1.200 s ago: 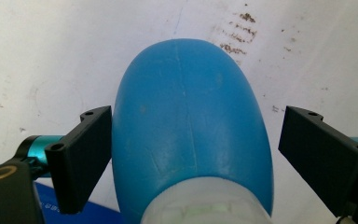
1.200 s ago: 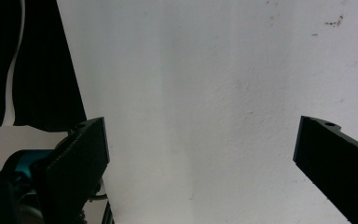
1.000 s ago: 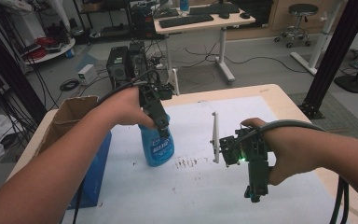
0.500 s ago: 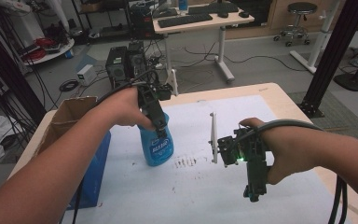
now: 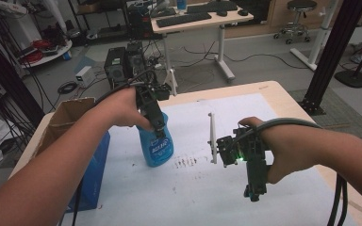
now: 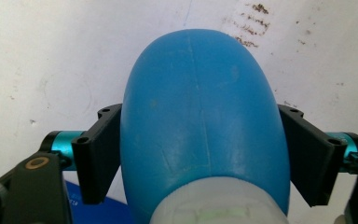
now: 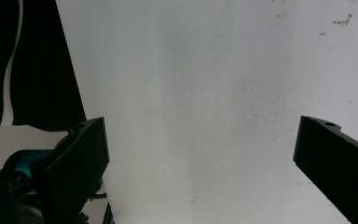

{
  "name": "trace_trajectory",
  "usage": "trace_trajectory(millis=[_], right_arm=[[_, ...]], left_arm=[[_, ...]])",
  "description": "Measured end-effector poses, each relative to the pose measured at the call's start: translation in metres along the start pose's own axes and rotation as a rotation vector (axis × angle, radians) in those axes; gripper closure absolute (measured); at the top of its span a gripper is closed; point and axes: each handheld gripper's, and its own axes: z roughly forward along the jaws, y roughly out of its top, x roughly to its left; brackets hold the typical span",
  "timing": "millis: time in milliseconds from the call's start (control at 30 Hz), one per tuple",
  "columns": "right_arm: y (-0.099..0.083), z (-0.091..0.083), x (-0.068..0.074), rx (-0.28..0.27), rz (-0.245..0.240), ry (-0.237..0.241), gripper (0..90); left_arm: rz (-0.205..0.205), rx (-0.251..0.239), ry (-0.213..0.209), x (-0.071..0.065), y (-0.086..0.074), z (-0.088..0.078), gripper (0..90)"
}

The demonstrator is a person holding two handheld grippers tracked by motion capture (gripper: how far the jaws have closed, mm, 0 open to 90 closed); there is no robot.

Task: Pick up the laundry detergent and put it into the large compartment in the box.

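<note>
**Left gripper closing on a blue bottle; right gripper idle above the sheet**

High view. A blue bottle [image 5: 156, 146] stands upright on the white sheet [image 5: 207, 188] that covers the desk [image 5: 283, 94], left of the sheet's middle and nearer the desk's left edge than its right. The left gripper [image 5: 156, 128] comes down on the bottle from above, at its neck and shoulder, with the person's left hand [image 5: 118, 110] behind it. Just right of the bottle's base lies a patch of dark smudges [image 5: 186, 162]. The right gripper [image 5: 215, 141] hangs over the sheet right of that patch, well apart from the bottle, in the right hand [image 5: 283, 150]; a green light shows on its body. A cardboard box [image 5: 61, 122] sits at the desk's left edge, with a blue box [image 5: 94, 174] beside it.

Left gripper view. The bottle [image 6: 200, 126] is seen from above, its pale neck at the bottom of the frame. The two jaws flank its shoulder, one at each side, and appear to meet the plastic (they have just been closing, with the bottle between them). The smudges [image 6: 251, 23] lie on the sheet [image 6: 51, 56] beyond.

Right gripper view. The jaws stand wide apart, released, with bare sheet [image 7: 205, 93] between them.
</note>
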Motion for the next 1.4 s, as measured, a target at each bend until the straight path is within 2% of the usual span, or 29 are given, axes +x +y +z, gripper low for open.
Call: trace_trajectory(millis=[300, 367, 533, 767, 833, 867, 1267, 1400], right_arm=[[0.0003, -0.0002, 0.0006, 0.002, 0.001, -0.007, 2.4], [0.0002, -0.0002, 0.0001, 0.003, -0.006, -0.01, 2.4], [0.0001, -0.0001, 0.0006, 0.0, -0.001, -0.008, 2.4], [-0.0003, 0.0006, 0.0002, -0.002, -0.001, -0.004, 2.4], [-0.0003, 0.0012, -0.0001, -0.001, 0.001, -0.009, 2.4], [-0.0001, 0.0018, 0.0, 0.0, 0.004, -0.004, 2.4], [0.0008, 0.0037, 0.0, -0.001, 0.006, -0.002, 2.4], [-0.0002, 0.0029, 0.0008, -0.004, 0.002, -0.002, 2.4]], left_arm=[[0.006, 0.007, 0.015, -0.0004, 0.0006, -0.0005, 23.4], [0.007, 0.006, 0.004, -0.001, 0.001, -0.0005, 28.2], [0.013, 0.011, 0.008, -0.0018, 0.0017, -0.0003, 30.4], [0.003, 0.01, 0.017, -0.0016, 0.0018, -0.0001, 31.7], [-0.011, 0.003, 0.011, -0.0015, 0.0019, -0.0003, 32.2], [-0.019, -0.001, 0.016, -0.0008, 0.0022, -0.0005, 37.0], [-0.026, 0.008, 0.028, -0.0018, 0.0001, -0.0016, 38.2], [-0.034, 0.011, 0.008, -0.0029, -0.0037, -0.0065, 38.2]])
